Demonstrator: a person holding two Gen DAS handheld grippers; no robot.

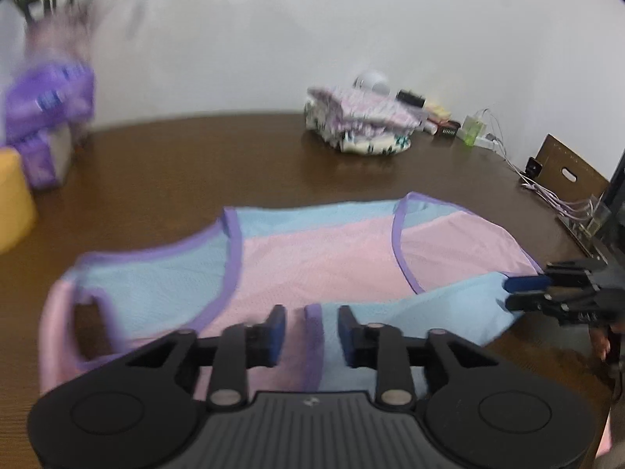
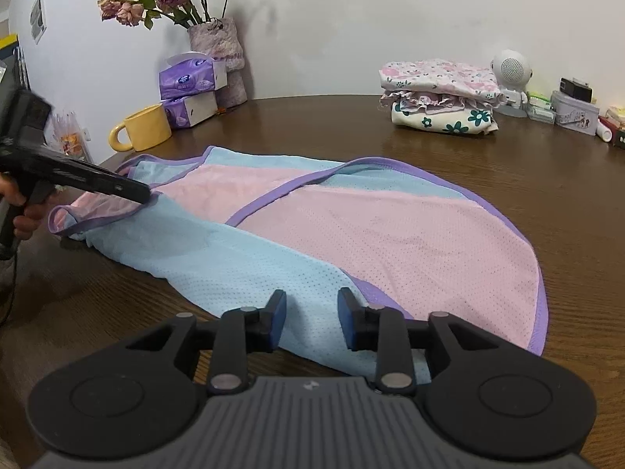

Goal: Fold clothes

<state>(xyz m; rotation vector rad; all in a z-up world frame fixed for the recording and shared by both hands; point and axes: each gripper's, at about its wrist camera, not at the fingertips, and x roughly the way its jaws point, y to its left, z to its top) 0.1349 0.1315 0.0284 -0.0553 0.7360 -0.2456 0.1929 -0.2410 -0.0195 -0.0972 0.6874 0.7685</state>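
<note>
Pink-and-blue shirt with purple trim lies spread on the brown bench, centre. Left gripper: jaws parted, purple-edged fabric lying between them, not pinched. Right gripper: jaws likewise apart over the blue hem at six o'clock, holding nothing. Folded stack of clothes sits at one o'clock, well apart from the shirt. Yellow mug and tissue boxes at ten o'clock, by the vase.
</note>
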